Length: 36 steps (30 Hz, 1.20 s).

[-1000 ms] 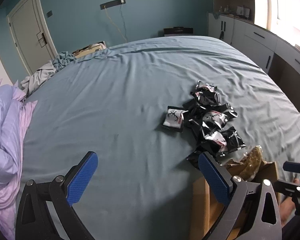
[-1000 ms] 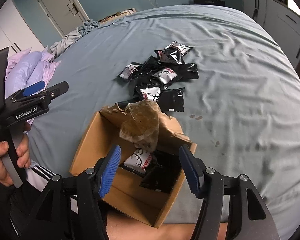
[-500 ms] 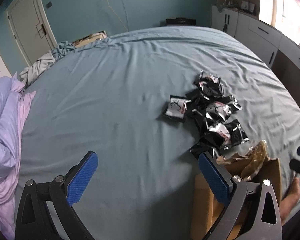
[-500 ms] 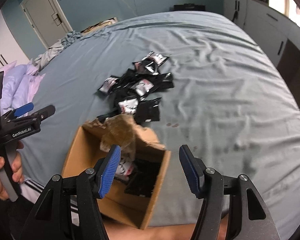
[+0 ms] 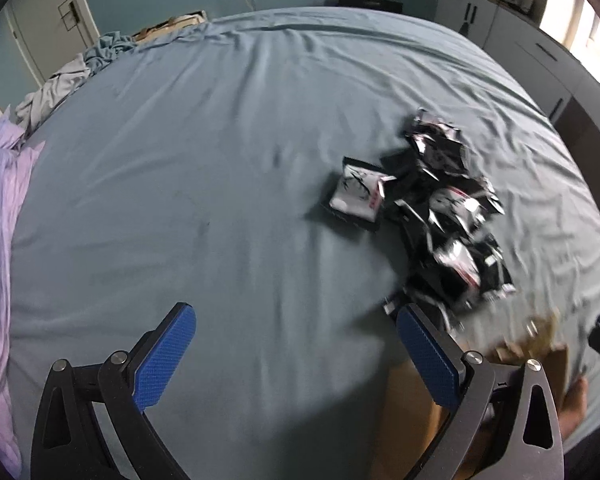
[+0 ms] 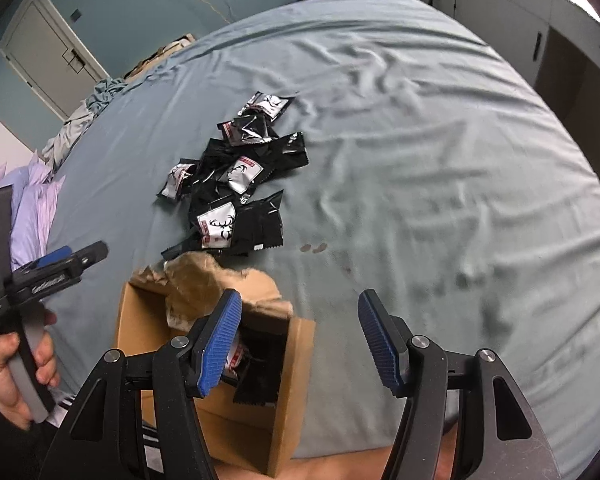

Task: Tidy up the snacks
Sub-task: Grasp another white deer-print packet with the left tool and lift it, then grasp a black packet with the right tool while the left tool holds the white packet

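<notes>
In the left wrist view we see the left hand-held gripper (image 5: 296, 354) with its blue pads spread wide and nothing between them, above the grey-blue bed (image 5: 204, 184). The pile of black snack packets (image 5: 440, 216) lies to the right on the sheet, a little blurred, and one white-faced packet (image 5: 358, 196) lies at the pile's left edge. Behind the right finger a cardboard box (image 5: 404, 396) is partly hidden. A lilac duvet (image 5: 0, 240) covers the left side, and crumpled clothes (image 5: 60, 88) lie at the far corner near a door (image 5: 48, 28).

In the right wrist view the right hand-held gripper (image 6: 300, 340) is also spread and empty. Its left finger stands in front of the open box (image 6: 204, 360), which holds some packets, maybe two or three; we cannot count them well. The pile (image 6: 236, 184) lies just beyond the box's torn flap (image 6: 204, 284). At the left a hand (image 6: 16, 376) grips the other gripper's handle. White cabinets (image 6: 512, 4) stand along the far right wall.
</notes>
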Each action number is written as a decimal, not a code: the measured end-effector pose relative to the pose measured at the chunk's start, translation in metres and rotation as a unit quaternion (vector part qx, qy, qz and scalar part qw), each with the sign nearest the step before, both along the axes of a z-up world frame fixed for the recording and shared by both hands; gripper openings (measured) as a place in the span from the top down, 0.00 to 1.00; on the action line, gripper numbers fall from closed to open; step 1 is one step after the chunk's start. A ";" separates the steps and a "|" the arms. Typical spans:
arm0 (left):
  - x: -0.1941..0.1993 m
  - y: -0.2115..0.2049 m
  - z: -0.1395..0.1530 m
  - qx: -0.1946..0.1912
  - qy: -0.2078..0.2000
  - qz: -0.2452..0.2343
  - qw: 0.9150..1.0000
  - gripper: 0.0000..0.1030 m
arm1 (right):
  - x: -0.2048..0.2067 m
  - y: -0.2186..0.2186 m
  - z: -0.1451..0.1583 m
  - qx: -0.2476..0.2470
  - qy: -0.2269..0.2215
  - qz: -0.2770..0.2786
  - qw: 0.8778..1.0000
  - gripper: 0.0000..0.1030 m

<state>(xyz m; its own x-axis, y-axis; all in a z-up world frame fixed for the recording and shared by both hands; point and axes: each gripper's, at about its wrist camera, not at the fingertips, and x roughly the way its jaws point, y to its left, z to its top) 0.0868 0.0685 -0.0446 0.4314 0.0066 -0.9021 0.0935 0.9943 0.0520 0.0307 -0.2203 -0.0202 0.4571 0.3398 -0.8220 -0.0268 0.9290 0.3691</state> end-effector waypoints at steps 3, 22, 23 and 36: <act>0.024 -0.007 -0.011 0.015 -0.004 -0.002 1.000 0.00 | 0.018 -0.004 -0.012 -0.012 0.010 -0.003 1.000 0.42; 0.118 -0.038 -0.066 -0.027 0.040 -0.031 0.998 0.14 | 0.128 0.022 -0.071 0.074 0.084 0.032 0.993 0.42; 0.119 -0.038 -0.068 -0.035 0.047 -0.032 0.998 0.30 | 0.131 0.027 -0.074 0.077 0.088 0.041 0.992 0.42; 0.095 -0.025 -0.010 -0.073 -0.011 -0.006 0.997 0.57 | 0.151 0.064 -0.092 0.045 0.102 0.085 0.990 0.42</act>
<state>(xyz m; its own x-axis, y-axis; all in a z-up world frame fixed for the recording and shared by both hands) 0.1821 0.0435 -0.0549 0.4507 -0.1290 -0.8833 0.1059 0.9902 -0.0906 0.1820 -0.1567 -0.1123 0.2139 0.4728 -0.8548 -0.0961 0.8810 0.4633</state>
